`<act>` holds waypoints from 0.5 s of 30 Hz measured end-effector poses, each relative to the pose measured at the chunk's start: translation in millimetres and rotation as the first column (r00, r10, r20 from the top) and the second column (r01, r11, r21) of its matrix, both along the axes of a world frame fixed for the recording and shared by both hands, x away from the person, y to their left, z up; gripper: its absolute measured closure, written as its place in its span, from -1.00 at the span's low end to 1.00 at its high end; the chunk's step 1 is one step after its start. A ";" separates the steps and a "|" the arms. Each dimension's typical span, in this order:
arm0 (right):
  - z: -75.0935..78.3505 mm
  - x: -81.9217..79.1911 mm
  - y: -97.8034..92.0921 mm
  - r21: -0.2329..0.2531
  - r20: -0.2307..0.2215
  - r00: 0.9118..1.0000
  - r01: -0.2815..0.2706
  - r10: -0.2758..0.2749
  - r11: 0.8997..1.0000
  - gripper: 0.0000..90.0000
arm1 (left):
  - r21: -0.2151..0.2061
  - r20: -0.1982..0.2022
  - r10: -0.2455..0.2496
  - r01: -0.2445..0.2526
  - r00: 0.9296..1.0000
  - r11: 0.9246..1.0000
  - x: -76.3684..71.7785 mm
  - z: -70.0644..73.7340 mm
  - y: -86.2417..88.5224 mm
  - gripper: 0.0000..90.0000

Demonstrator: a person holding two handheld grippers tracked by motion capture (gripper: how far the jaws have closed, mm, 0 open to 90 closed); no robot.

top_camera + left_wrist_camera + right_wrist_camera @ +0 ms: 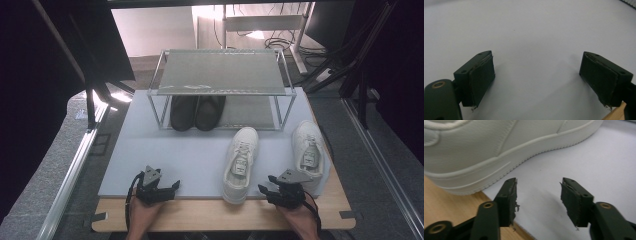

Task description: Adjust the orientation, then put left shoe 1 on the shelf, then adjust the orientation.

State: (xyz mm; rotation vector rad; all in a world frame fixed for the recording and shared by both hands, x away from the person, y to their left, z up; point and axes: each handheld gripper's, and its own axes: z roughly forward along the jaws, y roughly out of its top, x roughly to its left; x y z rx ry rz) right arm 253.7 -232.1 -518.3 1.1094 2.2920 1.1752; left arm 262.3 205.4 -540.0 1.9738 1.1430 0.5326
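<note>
A wooden table with a pale grain carries a smooth, matte grey mat that covers most of its top. At the far end of the mat stands a two-tier metal rack, its flat shelves of fine mesh framed by thin silver rods; a pair of rounded black shoes sits side by side on the lower shelf. Two white leather sneakers lie on the mat in front of the rack, toes toward it: the left sneaker, with its heel just over the mat's near edge, and the right sneaker close to the mat's right side. The left sneaker's ribbed rubber sole and stitched side panel show in the right gripper view. The right gripper, held in a hand at the table's near edge, sits between the two sneakers' heels, its jaws spread and empty, their black pads frayed at the edges. The left gripper, held in the other hand, rests well apart to the left over bare mat, its jaws wide and holding nothing.
</note>
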 end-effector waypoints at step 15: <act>31.5 -6.7 2.0 -0.036 -0.027 0.995 -0.096 0.096 0.995 0.66 | 0.000 0.000 0.006 -0.006 1.000 1.000 0.1 0.0 -0.8 -0.73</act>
